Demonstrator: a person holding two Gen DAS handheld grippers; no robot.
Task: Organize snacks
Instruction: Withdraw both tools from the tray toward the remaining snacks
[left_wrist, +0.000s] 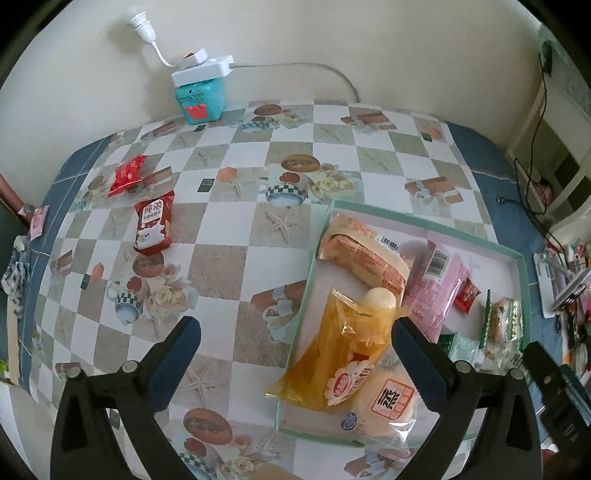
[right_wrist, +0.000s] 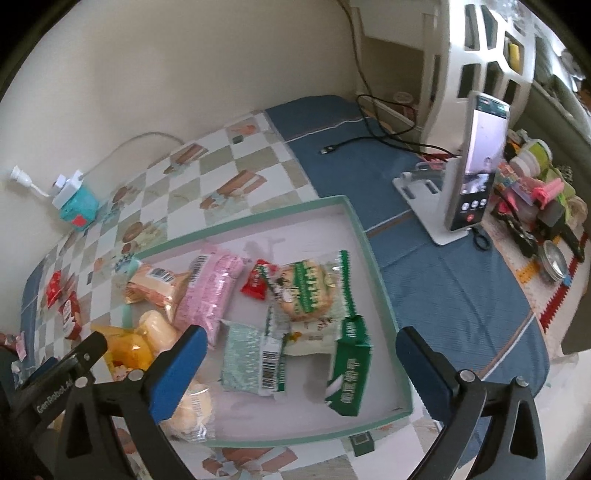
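Table (left_wrist: 236, 258) under a chequered oilcloth, bearing a shallow green-rimmed tray (right_wrist: 373, 254) of snacks beneath both tongs, two red packets (left_wrist: 153, 221) and a teal box (left_wrist: 201, 99) well beyond the left tongs, and a phone stand (right_wrist: 436, 206) beyond the right.

checkered tabletop (left_wrist: 229, 258) lying bare ahead of the left gripper (left_wrist: 295, 339), red carton (left_wrist: 153, 229) standing far ahead-left, tray (right_wrist: 384, 295) crowding under the right gripper (right_wrist: 301, 354), phone stand (right_wrist: 436, 206) rising ahead-right
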